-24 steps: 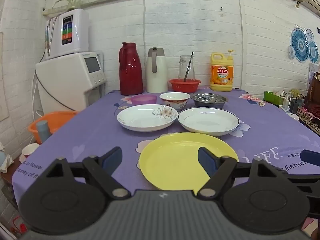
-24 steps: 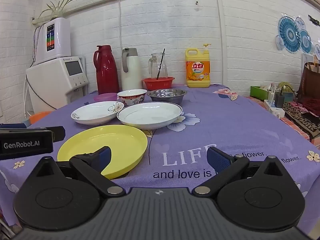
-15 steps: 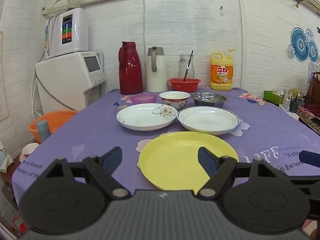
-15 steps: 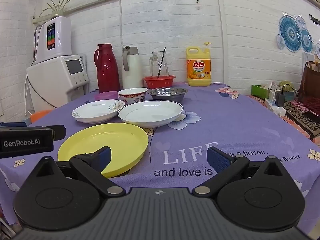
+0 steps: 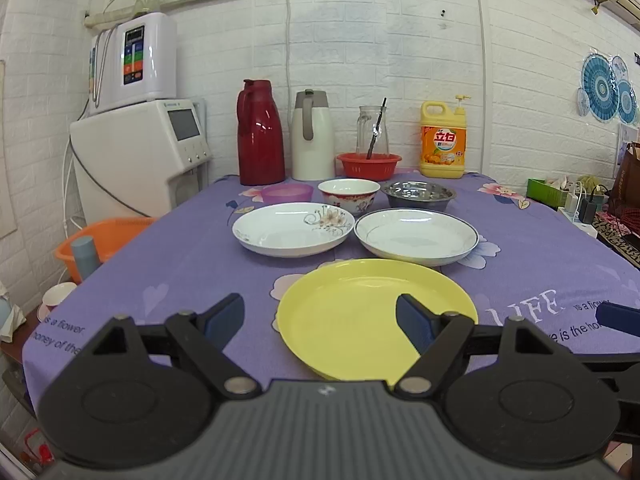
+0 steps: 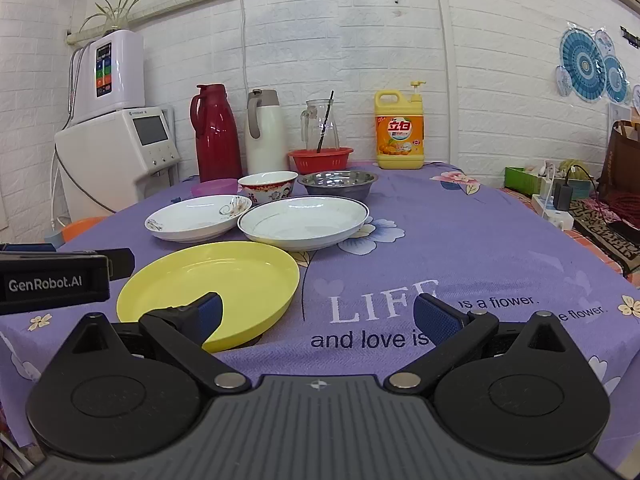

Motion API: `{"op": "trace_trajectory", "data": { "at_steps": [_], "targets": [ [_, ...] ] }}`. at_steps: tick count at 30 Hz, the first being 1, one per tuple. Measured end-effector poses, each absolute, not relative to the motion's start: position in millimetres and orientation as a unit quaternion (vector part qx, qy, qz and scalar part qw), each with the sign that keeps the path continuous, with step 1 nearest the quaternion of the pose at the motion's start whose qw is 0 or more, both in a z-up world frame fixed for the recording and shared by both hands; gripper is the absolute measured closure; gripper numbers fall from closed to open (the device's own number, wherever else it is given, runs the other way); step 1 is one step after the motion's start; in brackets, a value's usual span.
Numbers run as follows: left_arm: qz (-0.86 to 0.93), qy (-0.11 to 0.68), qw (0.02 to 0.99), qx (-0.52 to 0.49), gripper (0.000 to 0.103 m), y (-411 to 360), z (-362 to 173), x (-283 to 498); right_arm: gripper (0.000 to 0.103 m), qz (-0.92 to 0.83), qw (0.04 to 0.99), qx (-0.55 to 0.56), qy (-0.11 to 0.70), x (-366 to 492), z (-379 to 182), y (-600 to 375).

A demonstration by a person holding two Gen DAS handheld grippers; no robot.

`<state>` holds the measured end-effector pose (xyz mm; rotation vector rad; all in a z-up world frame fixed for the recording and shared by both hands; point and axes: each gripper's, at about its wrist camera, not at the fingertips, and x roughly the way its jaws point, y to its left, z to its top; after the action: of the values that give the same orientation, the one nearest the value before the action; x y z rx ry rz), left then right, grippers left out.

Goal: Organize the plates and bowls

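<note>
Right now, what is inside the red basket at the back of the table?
A glass jug holding a dark stick stands in the red basket, as far as both views show. The basket's floor is hidden by its rim, so anything else inside cannot be seen.

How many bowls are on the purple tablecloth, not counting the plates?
3, in a row behind the white plates: translucent pink plastic bowl left, red-patterned white ceramic bowl middle, shiny steel bowl right. None seems hidden.

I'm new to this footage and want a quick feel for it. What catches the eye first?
The yellow plate lies nearest on the purple tablecloth, just ahead of the open, empty left gripper. Behind it two white plates sit side by side, then a row of bowls. Against the brick wall stands a red thermos.
</note>
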<state>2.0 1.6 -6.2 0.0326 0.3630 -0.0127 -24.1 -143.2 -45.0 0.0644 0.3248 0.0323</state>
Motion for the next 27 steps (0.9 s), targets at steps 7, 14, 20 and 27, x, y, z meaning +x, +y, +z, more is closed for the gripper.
{"op": "trace_trajectory", "data": {
  "at_steps": [7, 14, 20, 27],
  "targets": [
    [-0.008, 0.185, 0.983, 0.018, 0.024, 1.2, -6.8, 2.8, 0.0, 0.017, 0.986, 0.032, 0.163, -23.9, -47.5, -141.0],
    [-0.008, 0.186, 0.982, 0.018, 0.024, 1.3, -6.8, 3.1, 0.0, 0.019, 0.986, 0.031, 0.165, -24.1, -50.3, -139.1],
    [-0.009, 0.188, 0.982, 0.02, 0.024, 0.1, -7.9, 3.0, 0.0, 0.019, 0.985, 0.031, 0.168, -25.6, -51.7, -137.7],
    [-0.009, 0.189, 0.982, 0.019, 0.024, 0.0, -6.8, 3.5, 0.0, 0.022, 0.985, 0.031, 0.171, -22.9, -52.0, -138.8]
  ]
}}
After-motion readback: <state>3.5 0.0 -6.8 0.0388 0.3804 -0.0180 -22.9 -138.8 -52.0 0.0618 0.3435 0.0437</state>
